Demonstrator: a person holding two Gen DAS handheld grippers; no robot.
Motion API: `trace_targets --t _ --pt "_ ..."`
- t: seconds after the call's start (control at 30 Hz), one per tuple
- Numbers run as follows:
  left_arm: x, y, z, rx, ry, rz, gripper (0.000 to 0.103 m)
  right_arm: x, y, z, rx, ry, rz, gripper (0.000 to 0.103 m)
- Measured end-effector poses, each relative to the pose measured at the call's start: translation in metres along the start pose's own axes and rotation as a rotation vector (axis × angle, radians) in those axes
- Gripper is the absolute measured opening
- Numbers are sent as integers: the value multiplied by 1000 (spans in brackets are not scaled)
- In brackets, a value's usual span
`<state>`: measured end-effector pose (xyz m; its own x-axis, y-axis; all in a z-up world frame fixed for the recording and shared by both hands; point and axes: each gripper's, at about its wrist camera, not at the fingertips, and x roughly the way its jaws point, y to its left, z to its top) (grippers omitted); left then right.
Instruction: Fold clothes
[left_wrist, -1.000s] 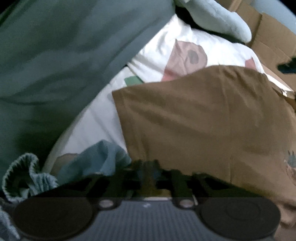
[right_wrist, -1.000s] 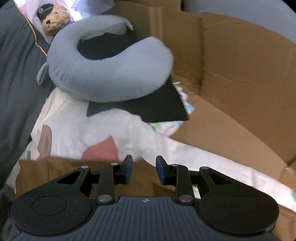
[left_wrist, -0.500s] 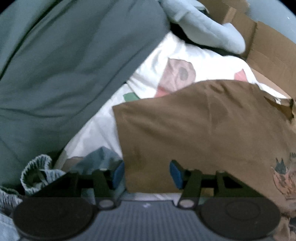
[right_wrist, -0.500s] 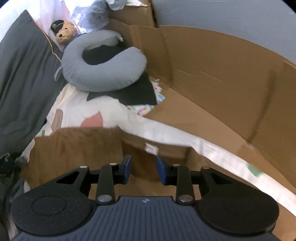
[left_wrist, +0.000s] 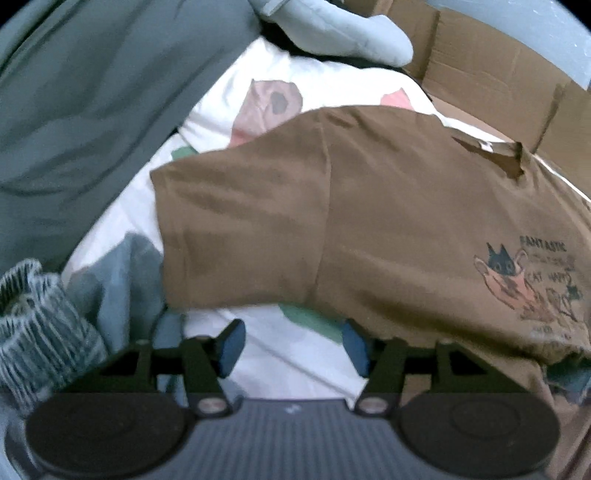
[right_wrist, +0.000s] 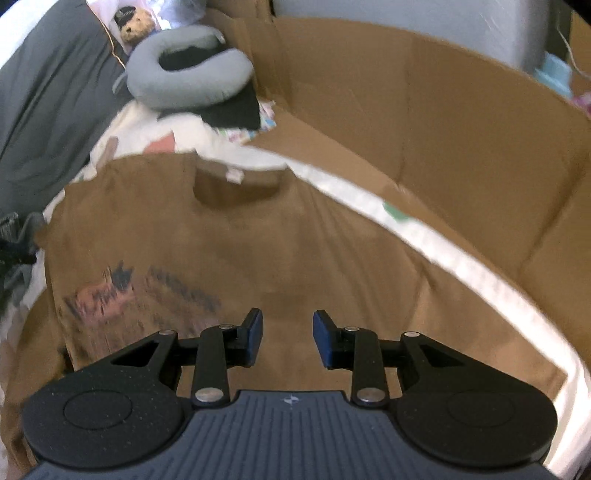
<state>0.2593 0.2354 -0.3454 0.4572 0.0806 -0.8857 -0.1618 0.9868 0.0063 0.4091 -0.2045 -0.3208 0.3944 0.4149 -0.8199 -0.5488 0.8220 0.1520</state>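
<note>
The jaws of the left gripper (left_wrist: 293, 345) are opening, empty; the right gripper (right_wrist: 287, 338) also gapes empty above the brown T-shirt (right_wrist: 258, 258). The shirt lies spread on the bed (left_wrist: 295, 354). Pinch matching sleeve edges for a straight fold.

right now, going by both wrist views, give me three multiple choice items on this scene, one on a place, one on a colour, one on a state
1. Where is the grey neck pillow?
A. beyond the T-shirt's collar, by the cardboard wall
B. on the T-shirt's print
C. between the right gripper's fingers

2. What colour is the T-shirt?
A. white
B. brown
C. red

3. What is between the fingers of the right gripper?
A. a pinched sleeve
B. the teddy bear
C. nothing, the jaws stand apart over the shirt

Key: 1 A, the pillow lies past the collar beside the cardboard wall. 2 B, the cloth is brown in both views. 3 C, a clear gap shows between the blue pads.
</note>
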Motion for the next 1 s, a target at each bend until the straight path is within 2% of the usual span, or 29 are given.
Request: trace_targets --t 0.17,0.3,0.47,0.6,0.8,0.9,1.0 --pt "-5 -3 -21 7 26 -20 61 -15 -14 -46 96 25 -28 37" --pt "-21 -8 -36 1 33 -57 61 -36 -9 -77 103 45 -12 37" --pt "-57 -6 -48 -39 38 -94 61 -74 -1 -96 133 25 -1 37" --pt "-86 -9 -57 -43 61 -84 61 -104 6 -108 169 1 -1 37" --pt "-121 -12 -72 -91 63 -98 61 -124 30 -132 195 7 37 37" --pt "-129 -14 -83 -102 71 -95 61 -132 38 -145 217 -5 72 44" --pt "-137 -17 -94 -93 80 -102 61 -140 39 -157 242 -13 68 45"
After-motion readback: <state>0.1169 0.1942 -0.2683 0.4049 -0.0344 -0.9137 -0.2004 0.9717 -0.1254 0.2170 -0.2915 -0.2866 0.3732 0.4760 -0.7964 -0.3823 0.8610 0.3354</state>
